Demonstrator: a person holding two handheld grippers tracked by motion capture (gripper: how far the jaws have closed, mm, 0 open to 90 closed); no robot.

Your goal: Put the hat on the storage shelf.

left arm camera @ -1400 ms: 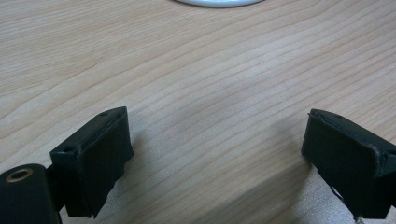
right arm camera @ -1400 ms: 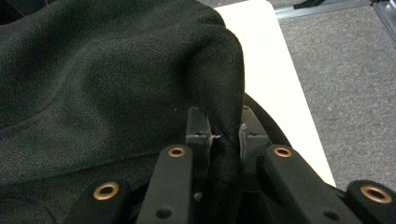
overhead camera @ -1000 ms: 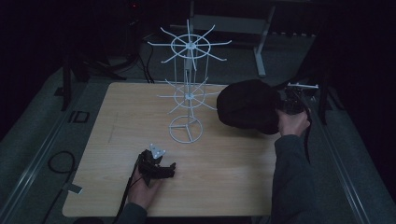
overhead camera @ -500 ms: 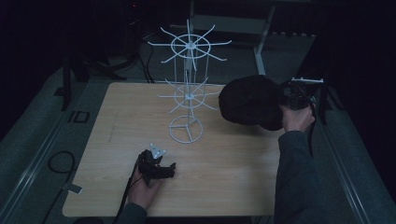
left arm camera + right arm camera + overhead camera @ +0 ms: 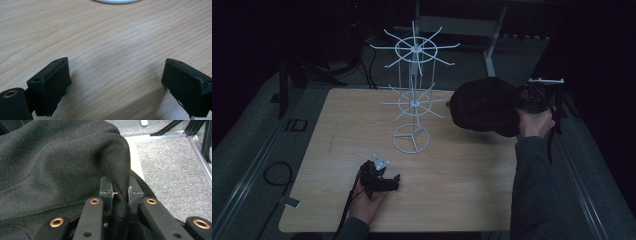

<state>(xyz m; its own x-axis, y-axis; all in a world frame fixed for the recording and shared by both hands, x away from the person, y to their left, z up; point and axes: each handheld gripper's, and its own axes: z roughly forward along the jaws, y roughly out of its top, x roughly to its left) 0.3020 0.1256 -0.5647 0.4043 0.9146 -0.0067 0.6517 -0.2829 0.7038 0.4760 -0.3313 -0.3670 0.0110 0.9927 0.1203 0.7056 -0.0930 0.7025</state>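
- Two grippers: the right gripper (image 5: 119,192) is clamped on a fold of the black cap (image 5: 484,106), held in the air at three o'clock from the white wire rack (image 5: 413,95); the left gripper (image 5: 117,82) rests with jaws wide apart at seven o'clock.
- Best to keep the pinch firm and the crown clear of the thin prongs.
- The cap is soft woven cloth; the table (image 5: 462,175) is pale wood grain.

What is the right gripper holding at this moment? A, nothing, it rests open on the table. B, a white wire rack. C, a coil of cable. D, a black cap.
D: in the right gripper view the right gripper is shut on a fold of the black cap, and the high view shows the cap held at the table's right edge beside the white wire rack.
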